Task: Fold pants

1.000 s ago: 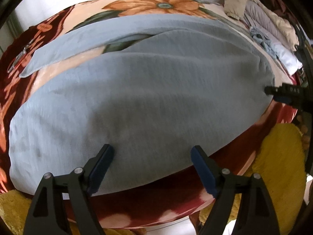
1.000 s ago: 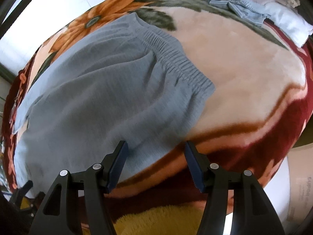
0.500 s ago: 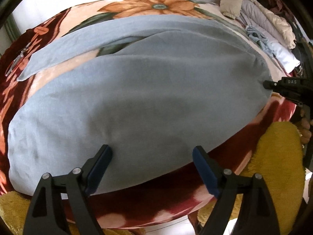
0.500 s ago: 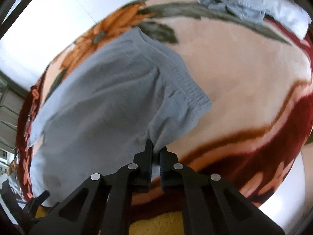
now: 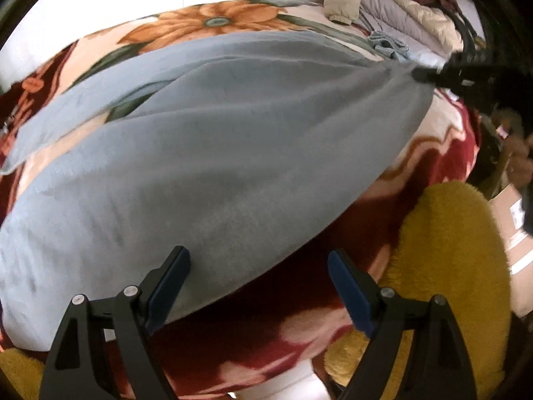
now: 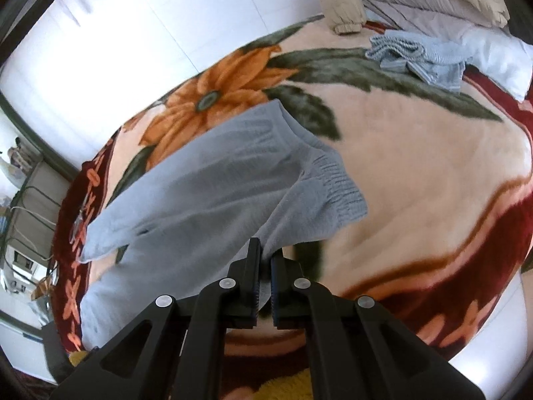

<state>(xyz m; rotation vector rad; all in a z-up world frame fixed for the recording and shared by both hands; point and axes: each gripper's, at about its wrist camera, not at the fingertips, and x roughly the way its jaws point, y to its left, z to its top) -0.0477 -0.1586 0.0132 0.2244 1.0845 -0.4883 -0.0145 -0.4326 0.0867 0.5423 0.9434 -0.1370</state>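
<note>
Grey-blue pants (image 5: 213, 153) lie spread on a floral blanket (image 5: 206, 20), the legs running to the left. My left gripper (image 5: 256, 286) is open and empty, its left finger (image 5: 170, 283) over the near edge of the pants. My right gripper (image 6: 265, 260) is shut on the near corner of the pants (image 6: 233, 186) at the elastic waistband (image 6: 336, 180) and holds it lifted off the blanket (image 6: 416, 173). The right gripper also shows in the left wrist view (image 5: 429, 75), with the cloth pulled up toward it.
A pile of clothes and bedding (image 6: 416, 10) lies at the back right, with a crumpled blue garment (image 6: 416, 53) in front of it. A yellow fluffy cushion (image 5: 449, 266) sits beside the bed's near edge. A cardboard box (image 5: 509, 220) stands at the right.
My right gripper closed on the waistband corner and has lifted it up and toward the far side. The pants now bunch toward it. My left gripper stayed open and shifted slightly left.
</note>
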